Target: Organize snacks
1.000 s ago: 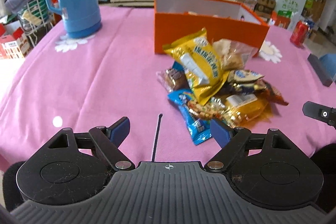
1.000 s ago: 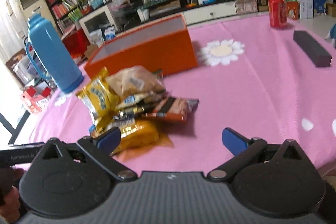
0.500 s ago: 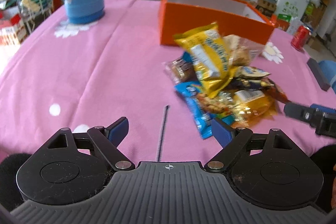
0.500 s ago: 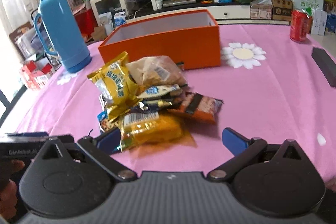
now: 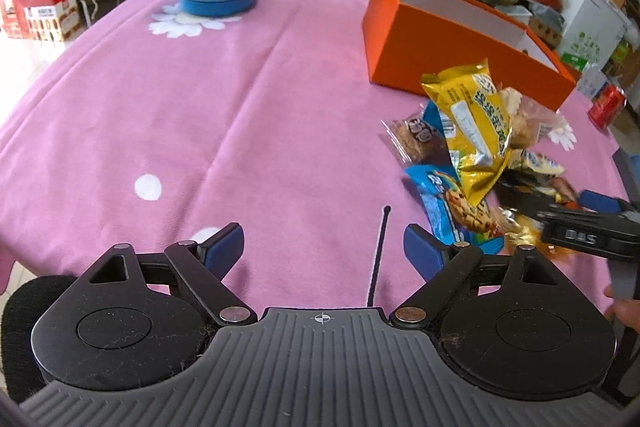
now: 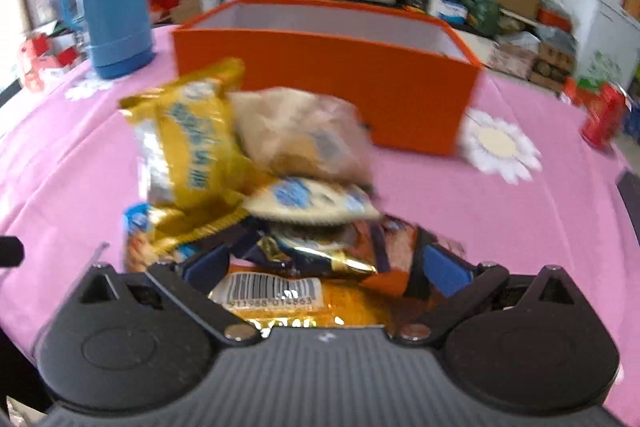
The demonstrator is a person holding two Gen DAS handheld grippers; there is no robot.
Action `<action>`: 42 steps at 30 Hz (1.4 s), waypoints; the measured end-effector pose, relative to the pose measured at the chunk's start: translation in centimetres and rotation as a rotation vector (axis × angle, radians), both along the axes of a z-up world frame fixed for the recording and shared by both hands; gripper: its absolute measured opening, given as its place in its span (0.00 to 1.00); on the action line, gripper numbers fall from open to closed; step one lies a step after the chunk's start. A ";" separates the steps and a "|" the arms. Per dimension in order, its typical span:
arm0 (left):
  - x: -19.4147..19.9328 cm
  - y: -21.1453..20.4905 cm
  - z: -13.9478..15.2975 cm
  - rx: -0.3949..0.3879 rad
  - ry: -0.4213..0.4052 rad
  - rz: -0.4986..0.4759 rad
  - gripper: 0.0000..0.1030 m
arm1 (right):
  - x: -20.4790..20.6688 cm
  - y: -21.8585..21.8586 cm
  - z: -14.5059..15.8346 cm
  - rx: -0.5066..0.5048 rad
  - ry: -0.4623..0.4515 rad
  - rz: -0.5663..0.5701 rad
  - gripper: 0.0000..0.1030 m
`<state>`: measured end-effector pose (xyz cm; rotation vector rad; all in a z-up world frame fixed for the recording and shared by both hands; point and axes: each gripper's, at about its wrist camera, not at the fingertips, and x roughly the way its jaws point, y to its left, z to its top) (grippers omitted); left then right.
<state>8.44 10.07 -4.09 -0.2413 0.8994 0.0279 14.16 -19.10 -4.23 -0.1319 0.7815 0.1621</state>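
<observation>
Pink cloth covers the tabletop (image 5: 248,115) on which everything stands. The right claw (image 6: 324,269) is held apart around the near edge of the snack pile (image 6: 256,187), an orange packet (image 6: 304,303) lying between its pads; no clamping is seen. The left claw (image 5: 324,247), whose jaws have just been opening, is apart over bare cloth. Several packets could be pinched at once, or the pile scattered. The orange box (image 6: 328,75) waits behind. Blur obscures the lower packets, and the box floor is hidden.
</observation>
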 end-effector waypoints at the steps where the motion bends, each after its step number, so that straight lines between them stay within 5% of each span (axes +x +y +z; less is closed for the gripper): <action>1: 0.1 -0.4 0.0 0.004 0.003 -0.009 0.67 | -0.2 -1.1 -0.2 -0.004 0.003 -0.026 0.99; 6: 1.1 -2.6 0.3 0.026 0.011 -0.054 0.67 | -0.7 -6.4 -0.7 0.085 0.029 -0.138 0.99; 9: 2.4 -4.3 1.6 0.027 -0.025 -0.072 0.71 | -1.7 -9.1 0.0 0.245 -0.017 -0.148 0.99; 12: 4.9 -6.0 3.0 0.028 -0.078 -0.065 0.77 | -2.7 -11.5 0.3 0.400 -0.087 -0.189 0.99; 17: 10.6 -9.7 2.1 0.013 -0.044 -0.064 0.76 | -2.1 -14.0 -0.6 0.494 -0.088 -0.282 0.99; 20: 12.8 -11.4 0.4 0.069 -0.002 -0.037 0.64 | -1.7 -15.1 -1.0 0.554 -0.085 -0.309 0.99; 21: 12.9 -11.5 0.2 0.059 -0.006 -0.033 0.55 | -1.8 -15.4 -1.2 0.564 -0.082 -0.312 0.99; 22: 12.9 -11.5 0.2 0.039 -0.003 -0.043 0.33 | -1.7 -15.5 -1.3 0.573 -0.075 -0.312 0.99; 25: 12.4 -10.5 0.0 0.028 0.052 -0.078 0.24 | -1.6 -15.7 -1.6 0.579 -0.064 -0.312 0.99; 30: 9.8 -6.0 0.3 0.089 0.079 -0.048 0.27 | -1.9 -15.4 -1.5 0.563 -0.062 -0.299 0.99; 34: 8.8 -2.5 0.3 0.219 0.061 -0.014 0.52 | -2.1 -15.0 -1.5 0.531 -0.066 -0.289 0.99; 36: 8.2 -0.9 0.6 0.272 0.060 0.029 0.53 | -2.2 -14.7 -1.4 0.511 -0.077 -0.285 0.99; 42: 3.0 0.2 1.6 0.128 0.017 -0.002 0.63 | -2.6 -13.7 -0.8 0.458 -0.110 -0.264 0.99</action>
